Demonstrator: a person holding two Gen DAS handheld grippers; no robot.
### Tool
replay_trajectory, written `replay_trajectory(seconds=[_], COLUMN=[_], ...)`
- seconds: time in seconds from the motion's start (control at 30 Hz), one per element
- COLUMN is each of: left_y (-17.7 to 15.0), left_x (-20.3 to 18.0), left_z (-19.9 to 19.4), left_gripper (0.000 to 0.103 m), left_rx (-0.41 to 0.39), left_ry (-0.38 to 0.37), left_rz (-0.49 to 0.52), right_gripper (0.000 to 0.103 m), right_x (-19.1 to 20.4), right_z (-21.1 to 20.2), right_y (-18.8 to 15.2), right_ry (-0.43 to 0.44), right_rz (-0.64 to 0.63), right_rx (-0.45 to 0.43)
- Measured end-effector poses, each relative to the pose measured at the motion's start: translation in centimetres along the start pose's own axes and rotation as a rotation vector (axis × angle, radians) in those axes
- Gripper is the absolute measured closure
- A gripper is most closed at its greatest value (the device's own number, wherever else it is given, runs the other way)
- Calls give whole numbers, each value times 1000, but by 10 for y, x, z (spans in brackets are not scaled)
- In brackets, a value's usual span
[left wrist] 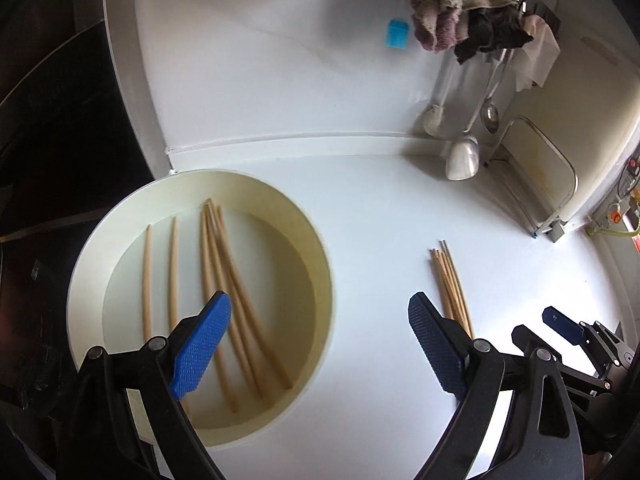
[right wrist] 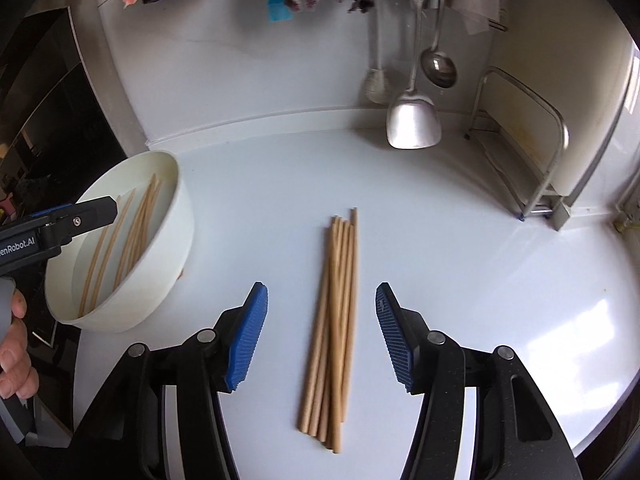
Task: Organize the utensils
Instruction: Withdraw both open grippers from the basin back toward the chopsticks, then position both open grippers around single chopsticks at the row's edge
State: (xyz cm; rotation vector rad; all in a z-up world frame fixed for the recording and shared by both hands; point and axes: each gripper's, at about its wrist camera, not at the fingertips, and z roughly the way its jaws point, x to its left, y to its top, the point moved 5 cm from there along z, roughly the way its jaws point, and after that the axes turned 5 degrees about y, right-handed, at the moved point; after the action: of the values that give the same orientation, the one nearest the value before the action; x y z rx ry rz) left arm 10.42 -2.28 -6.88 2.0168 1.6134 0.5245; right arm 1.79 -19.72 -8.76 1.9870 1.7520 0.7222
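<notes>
A white round bowl (left wrist: 120, 232) sits at the counter's left edge with several loose wooden chopsticks (left wrist: 224, 280) lying in it; it also shows in the right wrist view (right wrist: 160, 280). My left gripper (left wrist: 320, 344) is open and empty, its left finger above the bowl. A bundle of several chopsticks (right wrist: 336, 320) lies straight on the white counter; it also shows in the left wrist view (left wrist: 450, 280). My right gripper (right wrist: 320, 336) is open and empty, one finger on each side of the bundle, just above the counter.
A metal spatula (right wrist: 412, 120), a ladle (right wrist: 438, 66) and a white brush (right wrist: 378, 86) hang at the back wall under cloths (left wrist: 452, 4). A metal rack (right wrist: 540, 152) stands at the back right. The left gripper's body (right wrist: 60, 220) hovers over the bowl.
</notes>
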Motion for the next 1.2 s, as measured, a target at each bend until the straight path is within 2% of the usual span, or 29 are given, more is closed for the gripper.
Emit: replay_trajectory(seconds=[0.23, 0.47, 0.57, 0.83, 1.2], left_y=[-6, -22, -28, -30, -53], left_x=[-37, -58, -66, -78, -80], left_z=[4, 16, 23, 35, 45], left_gripper=[12, 12, 12, 12, 12], left_rx=[5, 39, 51, 31, 20], left_ry=[-24, -47, -34, -30, -19], left_rz=[61, 95, 115, 99, 10], right_gripper=[48, 48, 48, 48, 48], right_x=[-46, -55, -57, -62, -65], right_z=[15, 36, 39, 51, 70], right_y=[-26, -40, -41, -43, -46], right_ry=[-55, -66, -73, -48, 12], right_rz=[87, 111, 107, 107, 78], right_rx=[25, 53, 52, 54, 31])
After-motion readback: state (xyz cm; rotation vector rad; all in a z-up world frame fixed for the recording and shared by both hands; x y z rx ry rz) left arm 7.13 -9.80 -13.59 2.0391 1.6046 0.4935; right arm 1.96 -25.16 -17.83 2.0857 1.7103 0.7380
